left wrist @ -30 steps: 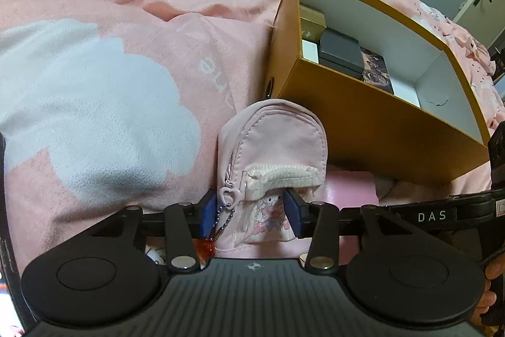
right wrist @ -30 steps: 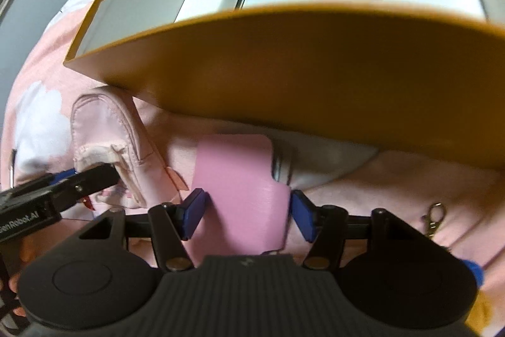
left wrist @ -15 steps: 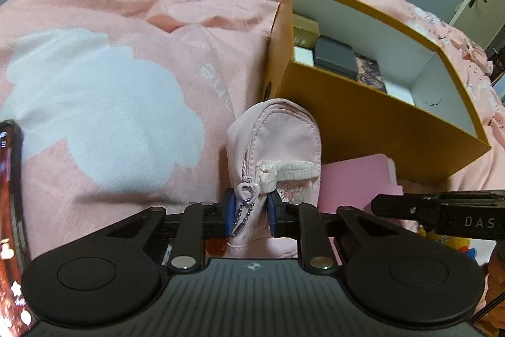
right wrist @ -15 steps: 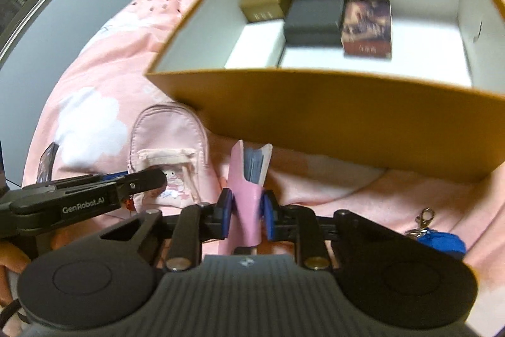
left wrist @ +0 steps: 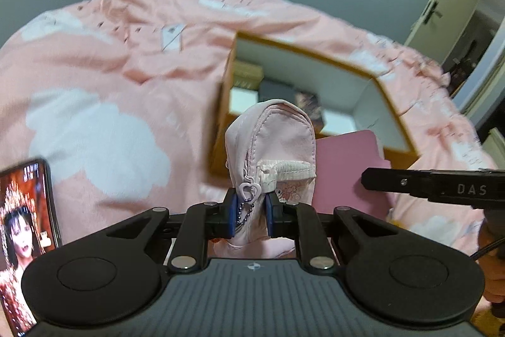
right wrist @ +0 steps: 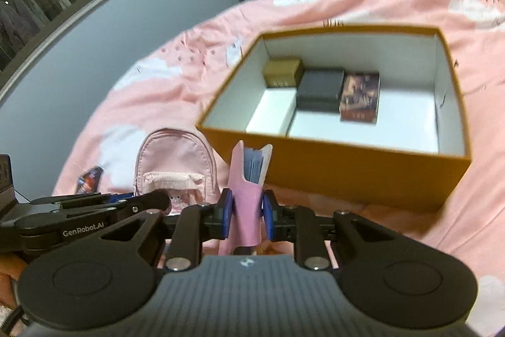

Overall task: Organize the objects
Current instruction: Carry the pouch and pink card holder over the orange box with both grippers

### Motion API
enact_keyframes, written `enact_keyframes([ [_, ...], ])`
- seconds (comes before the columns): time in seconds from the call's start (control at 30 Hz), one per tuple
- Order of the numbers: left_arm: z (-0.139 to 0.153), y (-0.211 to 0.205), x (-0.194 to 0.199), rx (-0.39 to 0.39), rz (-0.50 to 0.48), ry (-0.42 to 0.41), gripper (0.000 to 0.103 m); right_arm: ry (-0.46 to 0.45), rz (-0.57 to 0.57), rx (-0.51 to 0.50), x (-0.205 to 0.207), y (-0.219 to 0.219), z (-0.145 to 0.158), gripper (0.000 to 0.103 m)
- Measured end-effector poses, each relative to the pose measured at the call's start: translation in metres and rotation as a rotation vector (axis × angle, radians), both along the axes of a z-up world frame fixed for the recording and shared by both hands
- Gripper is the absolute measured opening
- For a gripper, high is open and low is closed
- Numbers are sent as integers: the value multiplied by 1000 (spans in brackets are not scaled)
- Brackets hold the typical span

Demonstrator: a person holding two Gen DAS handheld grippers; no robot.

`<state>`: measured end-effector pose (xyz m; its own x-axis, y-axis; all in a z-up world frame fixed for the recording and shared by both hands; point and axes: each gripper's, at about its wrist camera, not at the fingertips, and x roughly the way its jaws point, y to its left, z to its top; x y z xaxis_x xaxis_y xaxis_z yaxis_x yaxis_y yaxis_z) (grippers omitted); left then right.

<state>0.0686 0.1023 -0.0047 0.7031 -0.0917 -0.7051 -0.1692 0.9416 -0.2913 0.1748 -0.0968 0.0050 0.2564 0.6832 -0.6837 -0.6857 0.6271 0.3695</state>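
The left gripper (left wrist: 251, 217) is clamped on the lower part of a small pink backpack-shaped pouch (left wrist: 274, 141), whose heart-shaped zipper pull (left wrist: 251, 190) and bead chain are seen hanging between the blue pads; the jaws are drawn close together on the fabric. The pouch is held upright at the centre of the left wrist view, in front of an open mustard-coloured box (left wrist: 318, 84) that is seen at about 1 o'clock from it on a pink bedspread with white clouds (left wrist: 94, 131). A phone with a lit screen (left wrist: 25, 229) is seen at 9 o'clock near the frame's left edge. The right gripper (right wrist: 245, 212) is clamped on a pink card wallet (right wrist: 246, 195), held on edge with blue and white cards showing at its open top; its jaws have just been closing onto it and now press on both faces. In the right wrist view the box (right wrist: 347, 166) is found at 1 o'clock beyond the wallet, and inside it a gold box (right wrist: 282, 73), a black box (right wrist: 320, 89) and a picture-printed box (right wrist: 359, 97) are lined up touching one another along the far side. The pouch (right wrist: 175, 160) is seen at 10 o'clock, just beside the wallet.
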Motion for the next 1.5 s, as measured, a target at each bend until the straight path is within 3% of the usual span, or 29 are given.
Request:
enact_keyframes([
  [0.3, 50, 4, 26, -41, -67, -107, 19, -97, -35, 97, 13, -21, 54, 21],
  [0.53, 72, -5, 84, -17, -111, -159, 19, -138, -138, 133, 58, -27, 69, 22],
  [0.7, 49, -22, 134, -9, -170, -63, 19, -138, -206, 63, 94, -20, 47, 22],
  [0.83, 9, -30, 167, -1, -187, 69, 19, -71, -231, 24, 119, -17, 19, 22],
  [0.97, -19, -25, 181, -12, -176, 148, 19, 20, -221, -7, 136, -12, -12, 22],
  [1.17, -19, -9, 184, 27, -143, 143, 19, 161, -177, -48, 153, 12, -50, 22],
  [1.5, -5, 8, 189, 69, -136, 127, 19, 302, -132, -73, 166, 65, -81, 22],
])
